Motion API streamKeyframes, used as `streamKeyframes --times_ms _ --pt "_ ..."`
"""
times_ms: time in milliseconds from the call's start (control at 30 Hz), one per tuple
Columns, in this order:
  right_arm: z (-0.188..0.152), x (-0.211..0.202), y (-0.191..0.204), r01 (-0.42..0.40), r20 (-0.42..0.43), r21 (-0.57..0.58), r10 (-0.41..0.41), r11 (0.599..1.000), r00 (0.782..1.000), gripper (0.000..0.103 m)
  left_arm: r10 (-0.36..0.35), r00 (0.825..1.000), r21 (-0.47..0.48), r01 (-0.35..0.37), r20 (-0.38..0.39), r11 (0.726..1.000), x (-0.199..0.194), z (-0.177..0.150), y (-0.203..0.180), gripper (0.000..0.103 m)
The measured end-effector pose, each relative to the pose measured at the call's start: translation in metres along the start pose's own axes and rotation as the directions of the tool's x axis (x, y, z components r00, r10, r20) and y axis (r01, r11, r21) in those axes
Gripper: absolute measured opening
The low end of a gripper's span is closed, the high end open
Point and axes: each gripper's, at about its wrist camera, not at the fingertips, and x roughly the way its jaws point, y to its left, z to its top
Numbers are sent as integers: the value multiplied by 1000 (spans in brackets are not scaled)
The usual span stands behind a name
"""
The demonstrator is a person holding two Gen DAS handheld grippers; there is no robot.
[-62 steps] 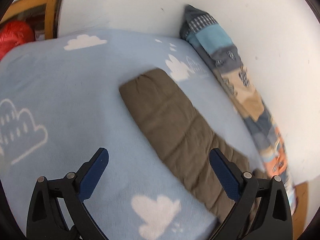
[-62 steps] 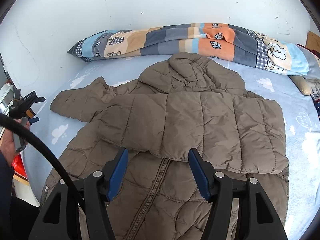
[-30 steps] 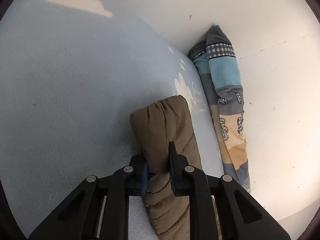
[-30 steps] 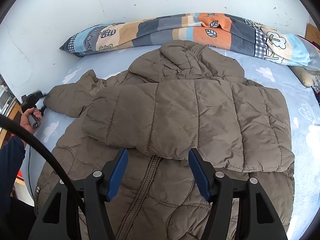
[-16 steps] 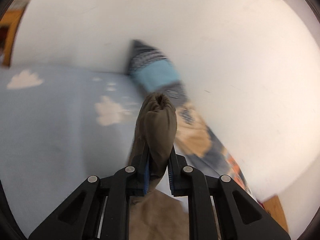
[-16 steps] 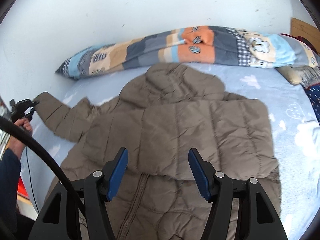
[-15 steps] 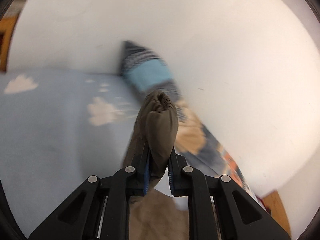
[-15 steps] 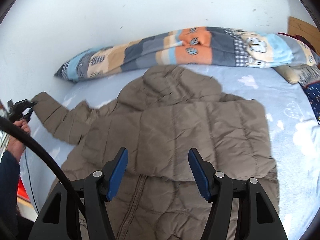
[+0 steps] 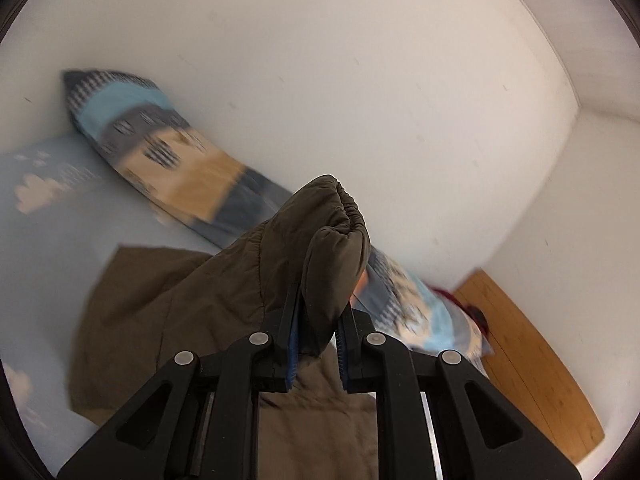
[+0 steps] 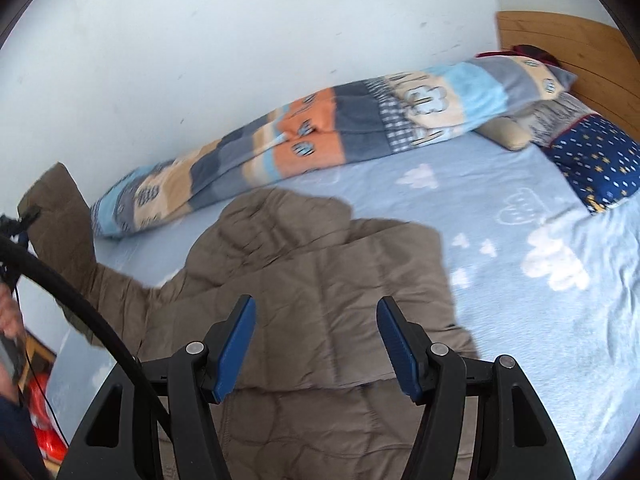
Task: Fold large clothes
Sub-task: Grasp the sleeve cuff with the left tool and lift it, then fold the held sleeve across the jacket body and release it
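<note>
A brown quilted jacket [image 10: 320, 280] lies spread on the light blue bed sheet [image 10: 540, 320], one sleeve folded flat across its chest. My left gripper [image 9: 318, 316] is shut on the cuff of the other sleeve [image 9: 332, 240] and holds it lifted above the bed. In the right wrist view that raised sleeve [image 10: 60, 216] stands up at the far left, with the left gripper [image 10: 24, 216] at its cuff. My right gripper [image 10: 316, 340] hangs open over the jacket's front, with nothing between its blue pads.
A rolled patchwork blanket [image 10: 320, 132] lies along the white wall behind the jacket. A dark blue starred pillow [image 10: 596, 164] and a wooden headboard [image 10: 580, 48] are at the right. A red object [image 10: 48, 436] sits beside the bed at lower left, near a person's hand [image 10: 10, 312].
My left gripper closed on the sleeve cuff and has lifted it off the sheet and swung it toward the jacket. The right gripper has shifted and rolled, staying open above the jacket.
</note>
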Motion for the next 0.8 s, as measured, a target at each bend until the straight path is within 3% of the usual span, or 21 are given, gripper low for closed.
streamKeyframes --times_ms 133,267,567,700,800 --pt "9 -17 -22 41 41 38 -42 998 998 67 -56 993 37 60 -100 998 42 -46 -50 14" --pt "15 -31 -43 63 67 69 -67 996 995 67 -60 978 72 75 -199 995 87 -96 -84 14" --pt "22 -49 -76 79 85 139 -92 987 992 67 58 913 198 26 -404 980 164 -224 -102 14" --pt "23 -51 -79 74 85 147 -87 986 993 67 142 880 292 -3 -454 956 180 -266 -96 15" --pt "23 -51 -79 72 82 148 -85 986 993 67 174 869 346 -4 -462 938 177 -285 -96 17"
